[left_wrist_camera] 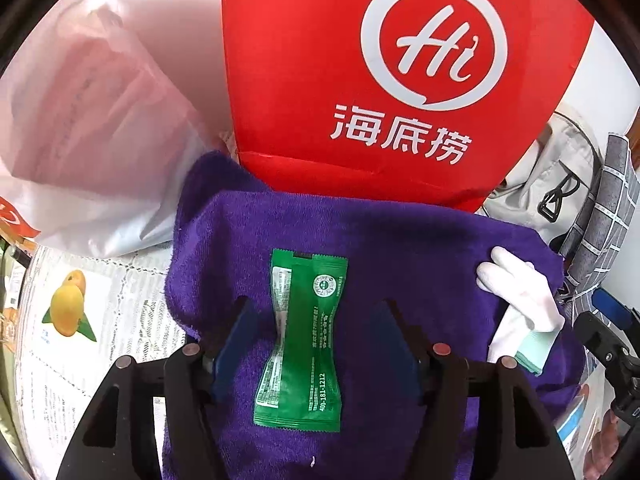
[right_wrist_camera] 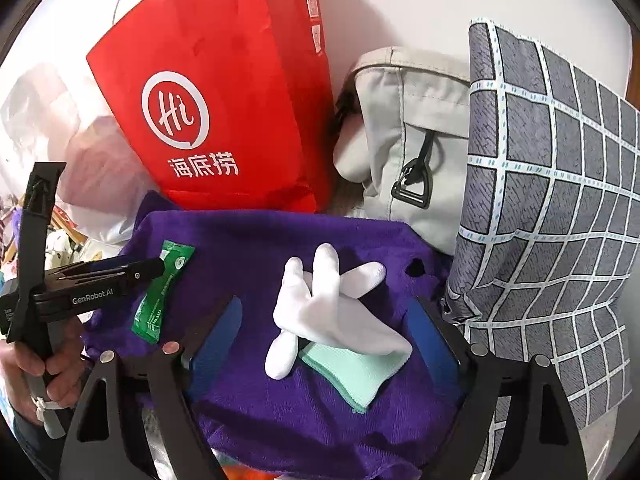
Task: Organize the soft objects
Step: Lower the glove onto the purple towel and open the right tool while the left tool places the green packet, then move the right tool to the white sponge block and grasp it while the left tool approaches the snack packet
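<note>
A purple towel [left_wrist_camera: 400, 240] lies spread on the table; it also shows in the right wrist view [right_wrist_camera: 256, 240]. A green sachet [left_wrist_camera: 304, 340] lies on it, pinched at the middle, between the open blue pads of my left gripper [left_wrist_camera: 316, 312]. A white glove [right_wrist_camera: 324, 312] and a mint green cloth [right_wrist_camera: 356, 376] lie on the towel between the open pads of my right gripper [right_wrist_camera: 324, 312]. The glove [left_wrist_camera: 516, 288] shows at the right in the left wrist view. The left gripper [right_wrist_camera: 160, 270] shows from the side over the sachet [right_wrist_camera: 156, 304].
A red paper bag [left_wrist_camera: 360, 72] stands behind the towel, with a white plastic bag [left_wrist_camera: 80, 120] to its left. A grey fabric bag [right_wrist_camera: 404, 140] and a grey checked pillow [right_wrist_camera: 552, 200] stand at the right. A printed cover with mangoes [left_wrist_camera: 68, 304] lies at the left.
</note>
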A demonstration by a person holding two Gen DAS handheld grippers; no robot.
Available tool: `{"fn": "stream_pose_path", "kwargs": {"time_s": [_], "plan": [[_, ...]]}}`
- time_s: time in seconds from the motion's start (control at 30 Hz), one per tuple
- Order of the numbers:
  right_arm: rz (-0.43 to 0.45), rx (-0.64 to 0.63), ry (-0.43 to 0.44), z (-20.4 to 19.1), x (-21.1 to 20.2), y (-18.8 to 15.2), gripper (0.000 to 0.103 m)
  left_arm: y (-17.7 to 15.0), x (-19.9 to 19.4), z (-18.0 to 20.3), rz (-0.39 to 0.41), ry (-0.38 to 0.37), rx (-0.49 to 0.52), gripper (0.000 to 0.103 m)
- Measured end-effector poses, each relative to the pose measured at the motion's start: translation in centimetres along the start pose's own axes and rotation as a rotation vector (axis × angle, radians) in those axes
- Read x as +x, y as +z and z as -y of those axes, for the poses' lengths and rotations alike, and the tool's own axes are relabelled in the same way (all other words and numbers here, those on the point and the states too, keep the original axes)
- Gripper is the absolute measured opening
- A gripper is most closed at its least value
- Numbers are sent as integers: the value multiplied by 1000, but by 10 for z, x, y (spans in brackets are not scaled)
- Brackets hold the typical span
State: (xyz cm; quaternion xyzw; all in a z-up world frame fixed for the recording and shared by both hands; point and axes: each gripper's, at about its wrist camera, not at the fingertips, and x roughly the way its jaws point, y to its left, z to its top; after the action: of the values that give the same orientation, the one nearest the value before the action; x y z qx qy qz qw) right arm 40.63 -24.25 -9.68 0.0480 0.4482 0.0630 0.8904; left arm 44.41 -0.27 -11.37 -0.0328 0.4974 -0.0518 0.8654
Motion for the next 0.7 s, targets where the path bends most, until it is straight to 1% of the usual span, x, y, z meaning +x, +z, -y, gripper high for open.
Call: {"fn": "stream_pose_path", "kwargs": {"time_s": [0.1,0.17,0.27,0.37,0.43,0.5,0.53,0.63,0.7], "plan": [[-1,6,-28,-4,-7,2,86,0,-10,5,9,17,3,63],[11,-3,-1,-8,-14,1,86,0,-18,2,19,24,6,64],[52,-18,41,-11,-33,-5,86,-1,-32,4,41,35,18,64],[94,-20,51,-11,-50,-18,86,-12,-48,10,68,39,24,64],[90,-13,53,-12,-59,-23,86,-21,-56,11,62,33,35,64],[110,12,35,-10,-75,-29,86,-31,-71,11,67,34,49,64],[105,36,23,-10,-84,-32,86,-34,-77,8,74,32,54,64],[109,19,4,-15,-107,-44,86,-47,-105,-6,100,-1,54,64],[132,26,-35,-18,-124,-55,86,-57,-126,-12,110,-21,38,64]]}}
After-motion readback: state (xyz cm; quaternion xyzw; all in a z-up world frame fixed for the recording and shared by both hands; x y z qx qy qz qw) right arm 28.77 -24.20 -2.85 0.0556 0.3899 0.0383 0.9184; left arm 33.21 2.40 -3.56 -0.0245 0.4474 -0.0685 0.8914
